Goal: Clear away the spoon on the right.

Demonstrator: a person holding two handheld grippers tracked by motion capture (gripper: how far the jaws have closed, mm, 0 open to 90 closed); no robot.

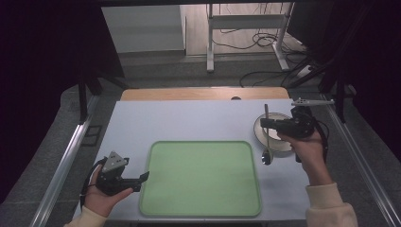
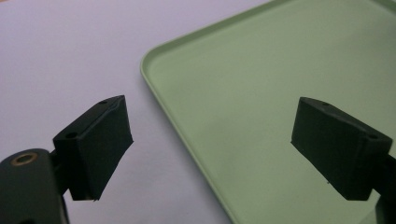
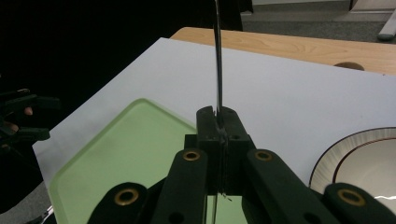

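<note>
A metal spoon (image 1: 267, 143) hangs over the right side of the table, its bowl end near me and its handle pointing away. My right gripper (image 1: 263, 124) is shut on the handle, just above a white bowl (image 1: 284, 145) with a dark rim. In the right gripper view the thin handle (image 3: 217, 60) rises from between the closed pads of the right gripper (image 3: 218, 116), and the bowl (image 3: 359, 158) lies at the lower right. My left gripper (image 1: 143, 176) rests open at the left edge of the green tray (image 1: 201, 177). Nothing sits between its fingers (image 2: 100, 140), which straddle the tray's corner (image 2: 261, 116).
The tray (image 3: 126, 154) lies on a pale tabletop (image 1: 189, 120). A wooden strip (image 1: 203, 93) with a small hole runs along the far edge. Metal rails (image 1: 66, 161) flank the table. White table legs (image 1: 210, 42) and cables stand on the floor beyond.
</note>
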